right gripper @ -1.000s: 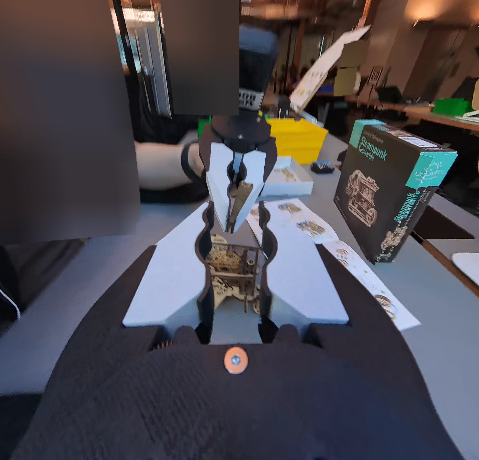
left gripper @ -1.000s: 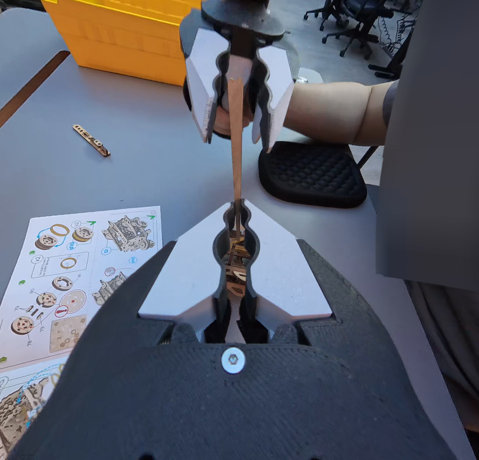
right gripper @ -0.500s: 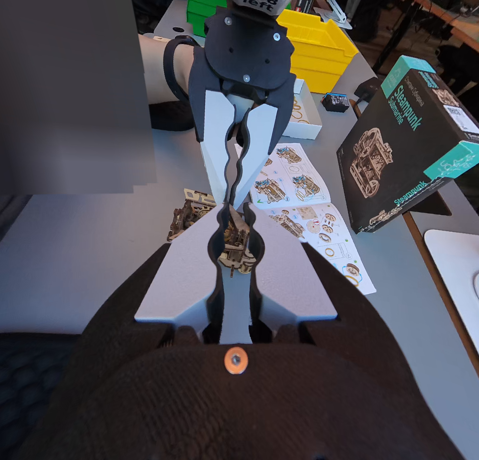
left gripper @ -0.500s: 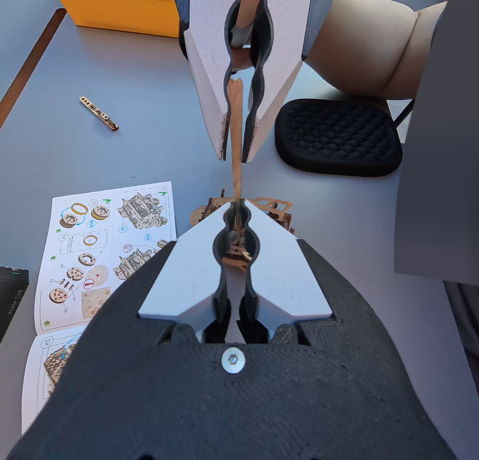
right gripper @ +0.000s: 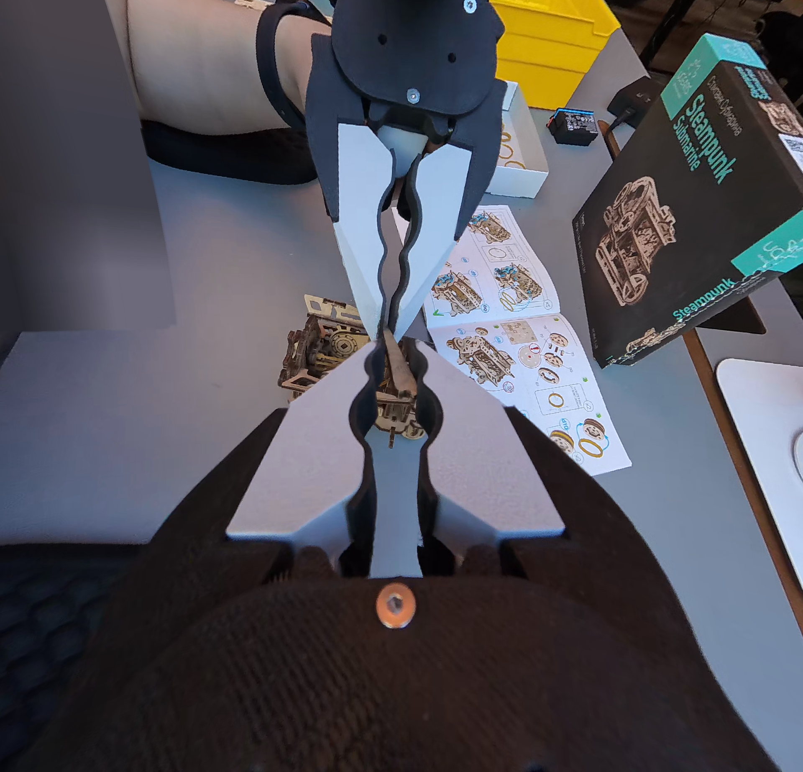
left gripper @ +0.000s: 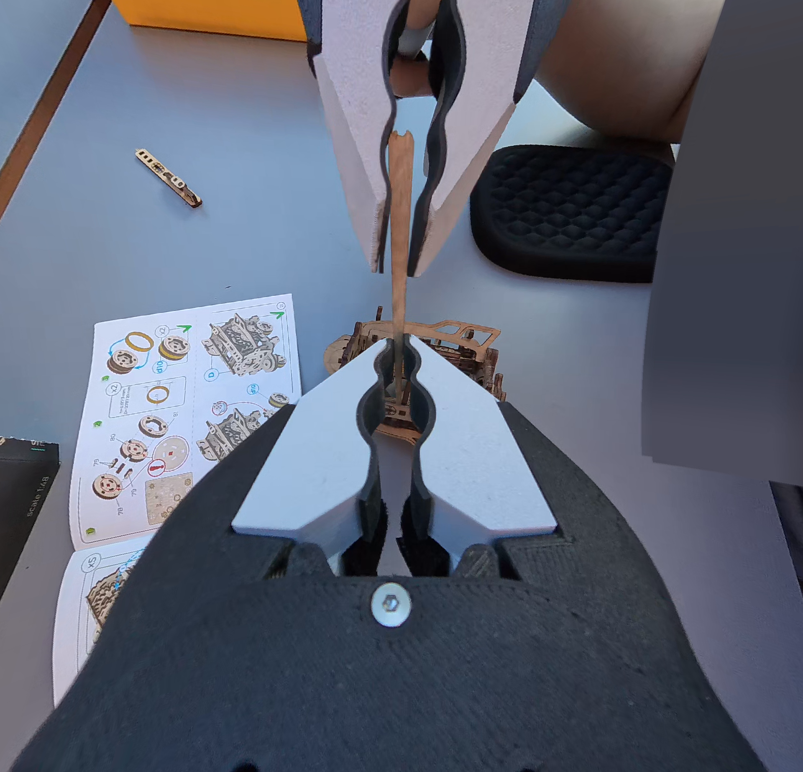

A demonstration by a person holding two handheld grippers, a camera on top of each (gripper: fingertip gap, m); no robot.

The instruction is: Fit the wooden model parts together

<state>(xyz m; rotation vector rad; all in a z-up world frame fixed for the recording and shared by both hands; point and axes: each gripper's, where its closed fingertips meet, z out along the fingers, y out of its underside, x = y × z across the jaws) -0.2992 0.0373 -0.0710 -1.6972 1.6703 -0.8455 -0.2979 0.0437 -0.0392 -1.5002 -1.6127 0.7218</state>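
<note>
A thin wooden strip (left gripper: pixel 399 229) is strung between the two grippers, its long axis running straight from one set of tips to the other, seen nearly edge-on from the left wrist. The left gripper (left gripper: pixel 396 343) has its jaws drawn together on the near end of the strip, the pads pinching it right at the tips. The right gripper (right gripper: pixel 393 347) faces it head-on, tip to tip: in the left wrist view its two fingers (left gripper: pixel 369 177) straddle the far end of the strip with a narrow opening, and the dark pads look to bear on the strip's faces near the tips, though higher up a sliver of daylight shows beside the wood, so I judge this a light clamp on the strip rather than a firm one. The partly built wooden model (right gripper: pixel 321 351) sits on the grey table (left gripper: pixel 243 107) directly beneath the meeting tips, just beside the open instruction booklet (right gripper: pixel 521 342). Both grippers are about equally near the model; the strip lies above it, so the coming move turns on lowering the strip while keeping its axis lined up with whatever slot it belongs to. A second loose wooden piece (left gripper: pixel 168 178) lies well apart near the table's edge.
</note>
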